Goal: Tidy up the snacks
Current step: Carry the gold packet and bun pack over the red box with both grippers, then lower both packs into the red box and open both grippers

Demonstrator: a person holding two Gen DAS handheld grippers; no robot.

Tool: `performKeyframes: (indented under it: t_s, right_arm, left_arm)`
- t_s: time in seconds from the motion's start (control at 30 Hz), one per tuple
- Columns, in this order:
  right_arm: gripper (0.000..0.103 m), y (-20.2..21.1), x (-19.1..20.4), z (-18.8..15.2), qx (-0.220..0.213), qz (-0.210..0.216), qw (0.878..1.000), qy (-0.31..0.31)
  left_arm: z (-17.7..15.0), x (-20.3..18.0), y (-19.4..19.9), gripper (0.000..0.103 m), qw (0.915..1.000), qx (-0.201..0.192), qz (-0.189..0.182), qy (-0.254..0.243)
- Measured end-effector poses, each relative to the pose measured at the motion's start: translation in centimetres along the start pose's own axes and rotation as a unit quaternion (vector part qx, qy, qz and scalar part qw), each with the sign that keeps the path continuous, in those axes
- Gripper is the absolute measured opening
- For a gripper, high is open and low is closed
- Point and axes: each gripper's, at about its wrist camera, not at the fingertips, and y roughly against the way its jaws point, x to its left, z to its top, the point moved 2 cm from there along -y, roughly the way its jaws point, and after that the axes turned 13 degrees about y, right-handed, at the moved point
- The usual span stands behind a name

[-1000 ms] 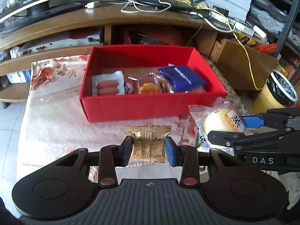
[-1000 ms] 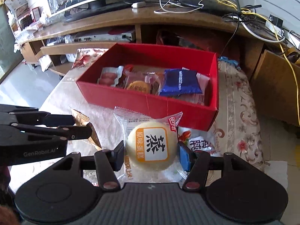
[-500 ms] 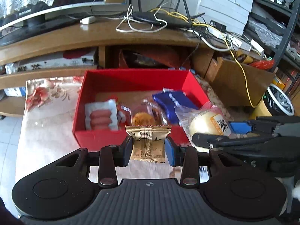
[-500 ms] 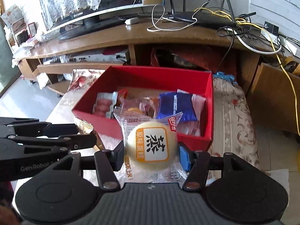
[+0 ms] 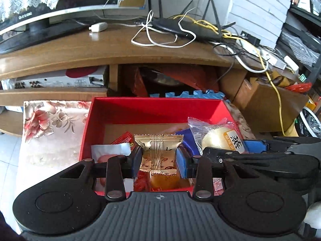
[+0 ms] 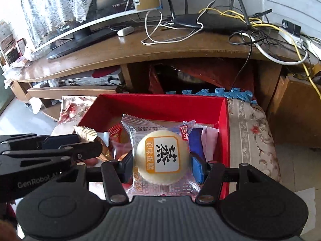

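Note:
An open red box (image 5: pixel 158 105) (image 6: pixel 160 101) lies on a floral cloth and holds several wrapped snacks. My left gripper (image 5: pixel 159 159) is shut on a gold-wrapped snack (image 5: pixel 158 152), held over the box's near left part. My right gripper (image 6: pixel 161 165) is shut on a clear packet with a round pale cake (image 6: pixel 162 158), held over the box's near right part. Each gripper shows in the other's view: the right one with the cake (image 5: pixel 222 140) at the right, the left one with the gold wrapper (image 6: pixel 86 133) at the left. A blue packet (image 6: pixel 195 142) lies under the cake.
Beyond the box stands a wooden TV stand (image 5: pixel 100 50) with a monitor, a black router (image 5: pixel 184 28) and tangled cables (image 5: pixel 260 60). A cardboard box (image 5: pixel 270 104) sits to the right. The floral cloth (image 5: pixel 50 124) spreads left of the red box, and also right (image 6: pixel 250 136).
Both grippers have moved forward with their snacks, from in front of the red box to above its inside. The box's near wall has slipped under the grippers.

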Motion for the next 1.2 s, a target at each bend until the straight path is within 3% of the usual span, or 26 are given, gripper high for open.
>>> performKeyframes:
  t_s: [0.27,0.57,0.9,1.2]
  right_arm:
    - [0.054,-3.1,-0.6,0.3,0.027,-0.004,1.000,-0.003]
    - [0.055,-3.9,-0.4,0.7,0.025,-0.014,1.000,0.012]
    - [0.063,-3.5,-0.9,1.0,0.016,-0.019,1.000,0.005]
    - [0.064,-1.8,-1.7,1.4,-0.004,-0.028,1.000,-0.005]
  left_arm:
    - [0.4,0.5,-2.4,0.044,0.9997,0.019,0.015,0.008]
    - [0.7,0.9,-2.9,0.045,0.9994,0.019,0.023,0.018]
    - [1.0,0.8,-2.4,0.057,0.9995,0.010,0.020,0.024]
    - [0.8,-0.3,-1.3,0.061,0.9999,0.006,-0.001,0.013]
